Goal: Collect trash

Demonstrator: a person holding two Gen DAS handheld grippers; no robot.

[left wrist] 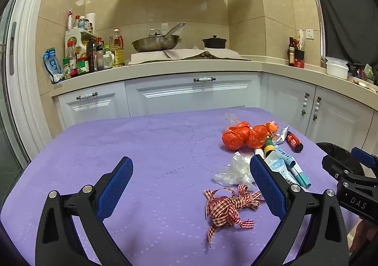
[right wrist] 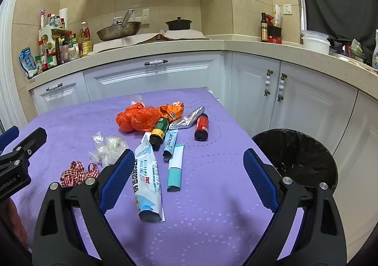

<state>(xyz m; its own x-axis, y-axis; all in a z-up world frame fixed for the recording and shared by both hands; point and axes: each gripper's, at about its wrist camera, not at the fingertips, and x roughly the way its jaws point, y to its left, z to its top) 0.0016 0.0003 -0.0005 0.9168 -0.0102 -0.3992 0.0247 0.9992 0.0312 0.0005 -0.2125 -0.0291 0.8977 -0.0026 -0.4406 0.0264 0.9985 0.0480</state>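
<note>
Trash lies on the purple tablecloth (right wrist: 212, 207): orange plastic bags (right wrist: 138, 118), a green bottle (right wrist: 158, 132), a red bottle (right wrist: 201, 127), a foil blister pack (right wrist: 189, 119), a blue tube (right wrist: 170, 142), a teal tube (right wrist: 176, 168), a white pouch (right wrist: 147, 185), crumpled clear plastic (right wrist: 109, 148) and a red checked ribbon (left wrist: 226, 208). My left gripper (left wrist: 191, 185) is open and empty, the ribbon between its fingers. My right gripper (right wrist: 189, 181) is open and empty over the pouch and teal tube.
A bin with a black liner (right wrist: 297, 155) stands at the table's right edge. White cabinets (right wrist: 153, 77) and a counter with bottles (left wrist: 92, 55), a pan (left wrist: 154, 44) and a pot (left wrist: 213, 42) lie behind the table.
</note>
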